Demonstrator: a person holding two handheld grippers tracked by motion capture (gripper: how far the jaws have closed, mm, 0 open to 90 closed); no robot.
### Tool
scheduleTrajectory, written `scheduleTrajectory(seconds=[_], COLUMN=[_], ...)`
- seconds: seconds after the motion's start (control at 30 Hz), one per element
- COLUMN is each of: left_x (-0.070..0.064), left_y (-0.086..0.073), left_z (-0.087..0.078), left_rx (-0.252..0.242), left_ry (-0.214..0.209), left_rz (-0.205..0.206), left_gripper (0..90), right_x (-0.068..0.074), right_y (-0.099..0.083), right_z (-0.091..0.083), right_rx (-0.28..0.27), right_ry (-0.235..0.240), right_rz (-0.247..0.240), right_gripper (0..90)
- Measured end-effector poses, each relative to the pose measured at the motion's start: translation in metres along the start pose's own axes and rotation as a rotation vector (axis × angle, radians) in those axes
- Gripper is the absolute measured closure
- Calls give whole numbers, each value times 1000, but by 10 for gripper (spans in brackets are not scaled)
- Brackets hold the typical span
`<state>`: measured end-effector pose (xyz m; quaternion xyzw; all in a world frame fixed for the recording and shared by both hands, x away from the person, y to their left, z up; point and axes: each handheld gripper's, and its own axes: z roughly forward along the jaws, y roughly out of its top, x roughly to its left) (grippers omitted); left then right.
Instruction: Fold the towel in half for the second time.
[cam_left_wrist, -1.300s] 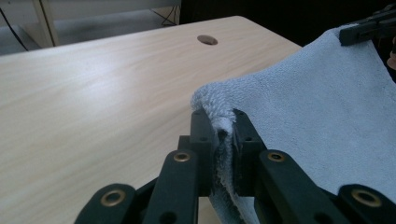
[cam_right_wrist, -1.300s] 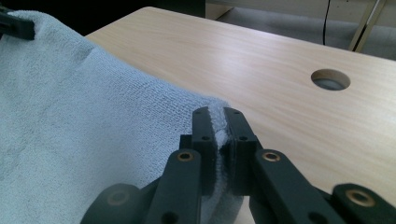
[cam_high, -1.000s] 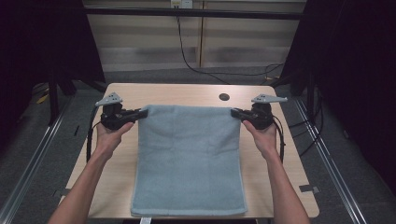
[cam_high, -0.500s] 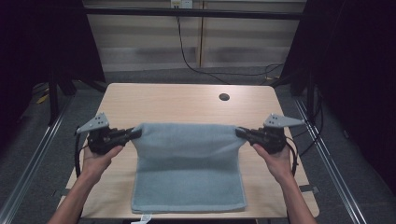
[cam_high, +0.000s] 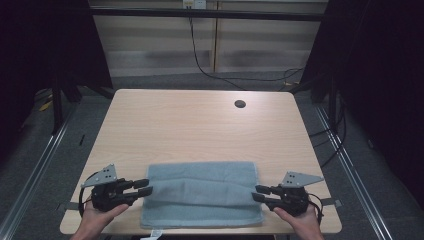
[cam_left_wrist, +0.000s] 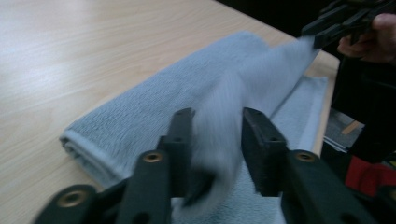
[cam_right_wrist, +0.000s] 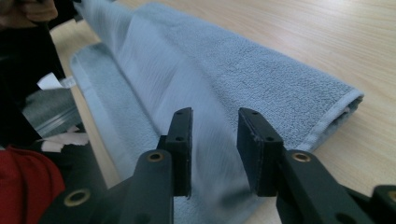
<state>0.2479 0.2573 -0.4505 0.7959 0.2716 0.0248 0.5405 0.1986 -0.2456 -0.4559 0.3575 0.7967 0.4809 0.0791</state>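
Left gripper view shows the left gripper (cam_left_wrist: 217, 140) with its two black jaws set apart, and a blurred strip of the grey-blue towel (cam_left_wrist: 187, 93) runs between them; whether the jaws press the cloth I cannot tell. Right gripper view shows the right gripper (cam_right_wrist: 214, 140) in the same way, jaws apart with a blurred layer of towel (cam_right_wrist: 243, 74) passing between them. From the high view, the left gripper (cam_high: 142, 186) is at the left end of the towel (cam_high: 200, 192) and the right gripper (cam_high: 260, 193) at its right end, each held by a hand at the near edge. The towel lies folded in half on the near part of the wooden bench (cam_high: 200, 125), with a raised fold across its middle. A round dark hole (cam_high: 240, 104) is in the far part of the bench.
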Motion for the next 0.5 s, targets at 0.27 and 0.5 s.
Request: scheduleTrajectory(seconds=[0.27,0.5], left_x=[36,45], left_y=[5,-2], left_z=[8,18], left_rx=[-14,15], left_ry=[152,240], left_rz=[-99,-102], left_gripper=[419,336], right_x=[-18,-33], right_y=[4,-1], right_z=[-13,-8], right_rx=[-111,-143], right_ry=[-106,-202], right_rz=[53,110], right_gripper=[548,437])
